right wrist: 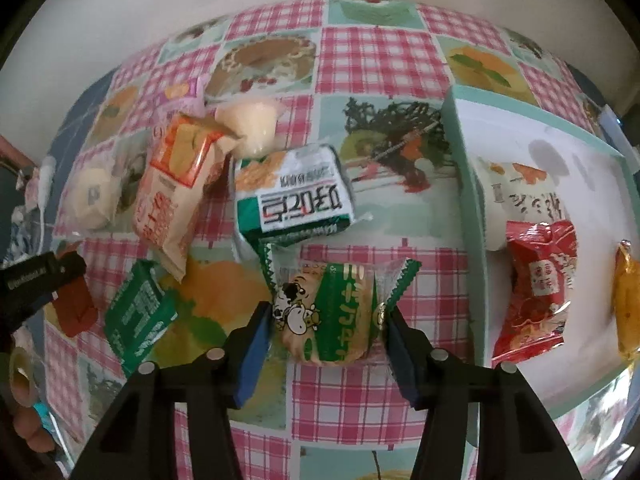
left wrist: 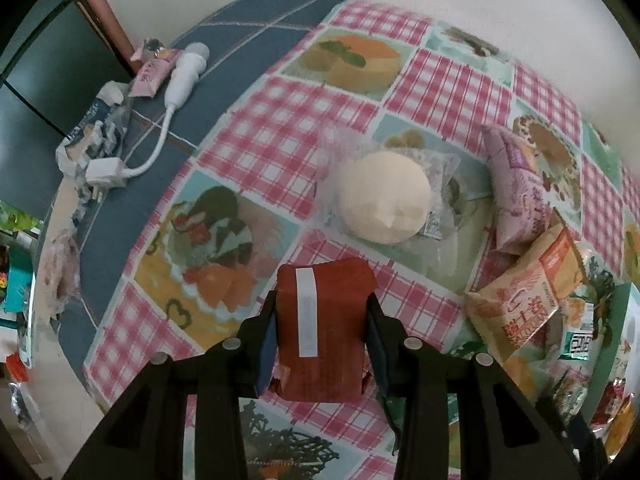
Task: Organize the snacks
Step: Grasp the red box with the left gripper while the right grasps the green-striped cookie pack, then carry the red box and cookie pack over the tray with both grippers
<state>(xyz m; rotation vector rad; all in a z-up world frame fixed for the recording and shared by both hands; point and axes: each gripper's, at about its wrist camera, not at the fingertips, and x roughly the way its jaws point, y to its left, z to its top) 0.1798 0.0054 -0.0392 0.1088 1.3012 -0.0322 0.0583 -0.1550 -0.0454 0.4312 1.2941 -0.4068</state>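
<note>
**Item 1.** Dark red foil snack packet with a white label strip (left wrist: 322, 330), clamped between the pads of the left gripper (left wrist: 322, 320) and seemingly raised off the patchwork picture-and-gingham tablecloth (left wrist: 288, 120).

**Item 2.** Round biscuit in a clear wrapper printed green with a cartoon cow (right wrist: 326, 314), lying between the jaws of the right gripper (right wrist: 326, 324); both blue pads met its sides, so it read as gripped.

**Item 3.** Destination, judged: pale green shallow tray with a white floor (right wrist: 468, 184), at 2 o'clock from the biscuit, already holding a crinkled red packet (right wrist: 536, 292), an orange one (right wrist: 626, 304) and a cream printed one (right wrist: 524, 196).

**Loose stock.** White wrapped bun (left wrist: 384, 196) at 12 o'clock from the red packet; pink pouch (left wrist: 516, 188) and orange-and-cream bag (left wrist: 524, 300) at 2 o'clock.

**Risks.** The biscuit's slack wrapper could slide or the biscuit crack under pinch. The smooth foil packet might twist out. The tray's near wall could snag either item.

**Not determinable.** Tray's far right cut off; whether the biscuit had left the cloth; clutter at the table's left edge blurred.
</note>
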